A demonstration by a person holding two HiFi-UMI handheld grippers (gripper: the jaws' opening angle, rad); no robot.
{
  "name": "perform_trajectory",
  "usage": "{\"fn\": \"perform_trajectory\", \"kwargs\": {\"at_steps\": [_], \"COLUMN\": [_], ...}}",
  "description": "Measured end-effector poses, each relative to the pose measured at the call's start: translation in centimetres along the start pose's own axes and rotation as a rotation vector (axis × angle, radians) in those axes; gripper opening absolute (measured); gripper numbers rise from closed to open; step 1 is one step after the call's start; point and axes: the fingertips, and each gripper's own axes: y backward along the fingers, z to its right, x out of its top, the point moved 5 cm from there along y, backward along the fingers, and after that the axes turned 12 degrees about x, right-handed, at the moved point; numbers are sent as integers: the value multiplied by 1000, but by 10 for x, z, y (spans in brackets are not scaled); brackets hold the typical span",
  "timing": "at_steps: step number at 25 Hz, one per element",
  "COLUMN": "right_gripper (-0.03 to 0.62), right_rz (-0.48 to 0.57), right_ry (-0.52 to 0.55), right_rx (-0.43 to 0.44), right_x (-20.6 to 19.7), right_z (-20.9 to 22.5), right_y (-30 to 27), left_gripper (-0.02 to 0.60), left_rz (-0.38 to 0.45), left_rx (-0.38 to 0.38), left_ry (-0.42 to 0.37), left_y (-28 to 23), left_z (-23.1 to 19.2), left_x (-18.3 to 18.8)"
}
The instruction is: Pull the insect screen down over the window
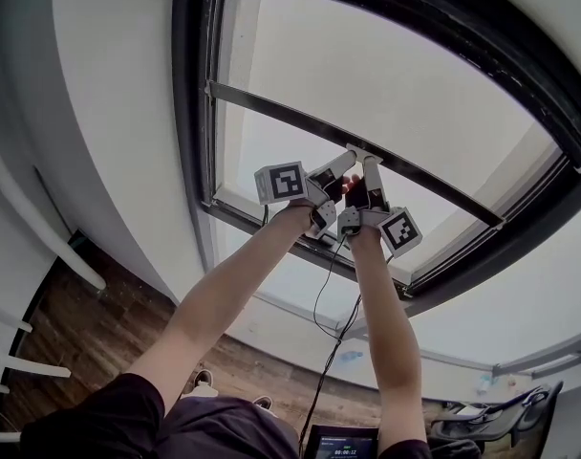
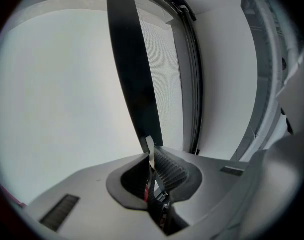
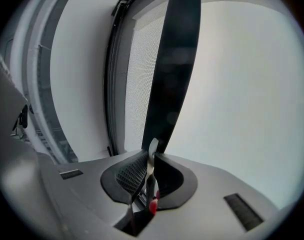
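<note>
The insect screen's dark pull bar [image 1: 300,122] runs slantwise across the window, with fine mesh [image 2: 164,84] behind and above it. A thin pale pull tab [image 2: 150,151] sticks out from the middle of the bar. My left gripper [image 2: 152,160] is shut on this tab; its ribbed pads press both faces. My right gripper [image 3: 151,159] pinches the same kind of tab [image 3: 153,150] under the bar [image 3: 174,69]. In the head view the left gripper [image 1: 345,159] and right gripper [image 1: 371,164] meet side by side at the bar, arms raised.
The dark window frame [image 1: 190,113] surrounds the pane, with the lower sill [image 1: 271,228] below my hands. White wall lies to the left. A black cable [image 1: 327,304] hangs between my arms. Wooden floor [image 1: 71,314] and a dark chair [image 1: 501,419] lie below.
</note>
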Motion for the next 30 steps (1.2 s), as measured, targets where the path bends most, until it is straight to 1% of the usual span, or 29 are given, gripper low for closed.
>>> {"fn": "perform_trajectory", "kwargs": {"at_steps": [12,17,25,28,30], "right_gripper": [38,41,43,43,44], "right_rz": [11,6,-7,-20,-25], "right_ry": [-10,-3,10,28,22], "right_rx": [-9,-9,-19,-28,-27], "right_x": [-7,-10,-10,-8,-7], "right_z": [8,12,13,14,14], "right_y": [11,14,12,12,12], "left_gripper": [51,41,37,49,66], "left_rz": [-5,-7,-18,-18,-2], "left_rx": [33,17,14,36,38], "left_ry": [13,37,35,57,68], "left_y": [5,6,4,4,3], "left_z": [-13,-18,-18,-18,-18], "left_x": [-9,-14,-13,-14,-13]}}
